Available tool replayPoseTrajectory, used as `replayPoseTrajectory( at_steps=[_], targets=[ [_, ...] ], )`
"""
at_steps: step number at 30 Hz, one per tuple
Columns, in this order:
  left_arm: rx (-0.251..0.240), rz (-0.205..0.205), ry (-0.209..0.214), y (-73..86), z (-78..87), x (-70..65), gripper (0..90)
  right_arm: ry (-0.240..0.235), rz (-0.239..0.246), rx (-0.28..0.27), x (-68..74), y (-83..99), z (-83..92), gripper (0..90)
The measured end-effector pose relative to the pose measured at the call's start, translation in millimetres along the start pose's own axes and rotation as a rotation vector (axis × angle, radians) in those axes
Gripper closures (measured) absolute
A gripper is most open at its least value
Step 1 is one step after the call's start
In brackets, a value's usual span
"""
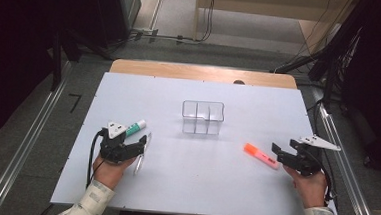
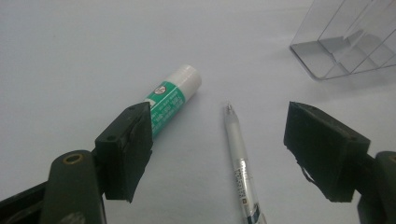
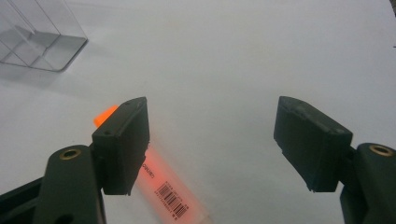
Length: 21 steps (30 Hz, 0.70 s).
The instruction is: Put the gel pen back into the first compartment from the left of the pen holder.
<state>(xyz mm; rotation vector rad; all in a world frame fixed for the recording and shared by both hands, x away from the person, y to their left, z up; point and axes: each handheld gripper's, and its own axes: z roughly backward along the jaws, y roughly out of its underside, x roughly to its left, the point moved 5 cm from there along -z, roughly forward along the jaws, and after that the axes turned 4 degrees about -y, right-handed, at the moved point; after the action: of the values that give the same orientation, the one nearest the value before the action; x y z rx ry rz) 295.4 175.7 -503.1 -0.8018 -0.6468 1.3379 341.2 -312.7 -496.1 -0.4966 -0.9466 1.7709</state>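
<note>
My left gripper [image 1: 138,145] rests open on the white table at the left. In the left gripper view a clear pen [image 2: 240,163] lies between the jaws of this gripper [image 2: 218,126], touching neither. A green and white glue stick [image 2: 175,95] lies just beyond the left jaw, which hides its near end. From above, the glue stick [image 1: 136,128] and the pen [image 1: 139,165] lie side by side. My right gripper [image 1: 283,147] is open at the right with nothing between its jaws [image 3: 212,116]. An orange highlighter [image 3: 168,186] lies partly under its left jaw, and from above this highlighter [image 1: 260,156] sits just left of the gripper.
A clear plastic box [image 1: 203,117] with dividers stands at the middle of the white table top [image 1: 199,183]. Its corner shows in the left gripper view [image 2: 345,42] and in the right gripper view [image 3: 37,37]. Dark stands and cables flank the table.
</note>
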Motion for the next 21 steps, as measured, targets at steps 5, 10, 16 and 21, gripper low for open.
replayPoseTrajectory(
  at_steps=[5,10,16,21],
  targets=[
    [0.006,-0.009,0.005,0.7,-2.6,-2.4,24.1,-0.001,0.001,-0.003,-0.4,0.2,0.2,25.4],
    [0.012,-0.006,0.009,2.2,-5.6,-1.6,24.1,0.001,0.000,-0.002,0.0,1.3,1.8,25.4],
    [0.016,-0.003,0.012,2.7,-8.5,-0.5,24.1,0.004,0.002,-0.001,0.6,1.4,1.7,25.4],
    [0.025,-0.001,0.029,3.4,-10.2,-0.1,25.9,0.005,0.002,0.004,0.8,1.7,0.8,25.4]
  ],
)
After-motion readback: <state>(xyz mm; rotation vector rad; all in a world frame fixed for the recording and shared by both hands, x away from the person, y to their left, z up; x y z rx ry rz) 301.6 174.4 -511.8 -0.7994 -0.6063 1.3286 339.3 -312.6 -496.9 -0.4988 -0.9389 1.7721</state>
